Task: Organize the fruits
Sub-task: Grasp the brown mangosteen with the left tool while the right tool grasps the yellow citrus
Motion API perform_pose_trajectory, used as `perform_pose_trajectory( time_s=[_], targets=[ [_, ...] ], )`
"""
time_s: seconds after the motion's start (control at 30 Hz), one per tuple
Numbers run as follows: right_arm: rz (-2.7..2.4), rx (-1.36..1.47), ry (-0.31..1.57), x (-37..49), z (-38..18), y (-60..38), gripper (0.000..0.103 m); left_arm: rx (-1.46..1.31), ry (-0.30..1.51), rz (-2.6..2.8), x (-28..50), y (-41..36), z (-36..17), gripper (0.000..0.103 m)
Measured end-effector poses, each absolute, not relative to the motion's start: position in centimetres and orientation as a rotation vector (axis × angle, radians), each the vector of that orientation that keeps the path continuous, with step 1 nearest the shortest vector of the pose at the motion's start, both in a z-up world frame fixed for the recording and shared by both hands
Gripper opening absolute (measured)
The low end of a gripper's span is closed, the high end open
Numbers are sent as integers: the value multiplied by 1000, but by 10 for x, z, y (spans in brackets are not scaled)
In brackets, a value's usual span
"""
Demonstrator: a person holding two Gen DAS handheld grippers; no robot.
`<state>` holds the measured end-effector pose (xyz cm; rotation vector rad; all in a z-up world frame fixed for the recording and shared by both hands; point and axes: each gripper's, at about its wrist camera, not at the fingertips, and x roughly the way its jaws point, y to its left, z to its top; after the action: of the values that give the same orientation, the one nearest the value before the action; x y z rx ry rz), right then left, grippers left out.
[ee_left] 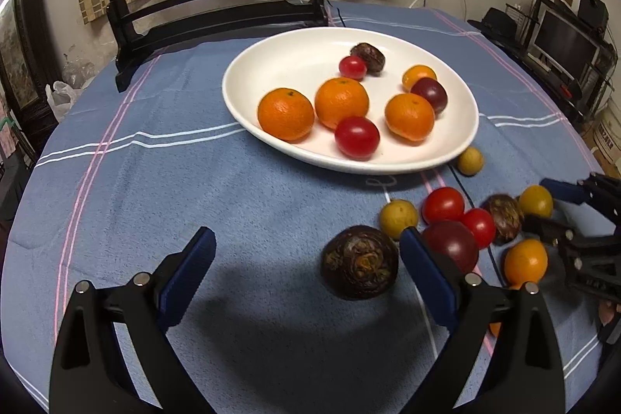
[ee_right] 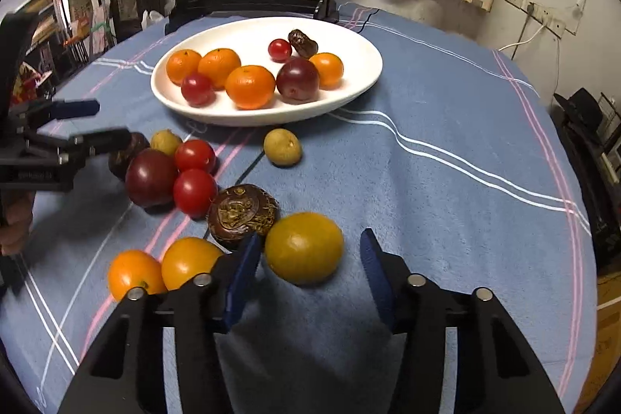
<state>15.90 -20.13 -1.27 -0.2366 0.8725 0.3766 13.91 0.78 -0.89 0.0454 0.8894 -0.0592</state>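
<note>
Both wrist views sit low and close over the counter (ee_left: 194,181), facing the plate (ee_left: 248,111) at frame centre. Both share the plate (ee_right: 349,96) and loose fruit; each shows the other claw at a side edge.

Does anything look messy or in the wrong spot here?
Yes. Several fruits lie loose on the blue tablecloth beside the white plate, like the yellow fruit between the right tool's open fingers.
</note>
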Motion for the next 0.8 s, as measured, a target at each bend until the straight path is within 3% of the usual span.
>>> perform_pose_trajectory(
  time_s=[0.1,0.2,0.37,0.47,0.57,0.63,0.8],
  targets=[
    [383,-201,876,164,-15,-205,51,65,907,-78,138,3,-13,94],
    [411,-174,902,164,-15,-206,42,81,915,-82,137,0,-16,94],
    [404,-216,917,161,-15,-203,42,99,941,-67,139,0,-22,94],
    [370,-211,929,166,-25,-201,50,106,944,-71,138,-1,-22,94],
    [361,-195,924,168,-25,-202,49,103,945,-71,137,0,-22,94],
    [373,-160,922,168,-23,-204,41,99,953,-74,138,1,-22,94],
    [351,-133,898,169,-16,-210,41,91,963,-79,138,3,-23,94]
  ],
)
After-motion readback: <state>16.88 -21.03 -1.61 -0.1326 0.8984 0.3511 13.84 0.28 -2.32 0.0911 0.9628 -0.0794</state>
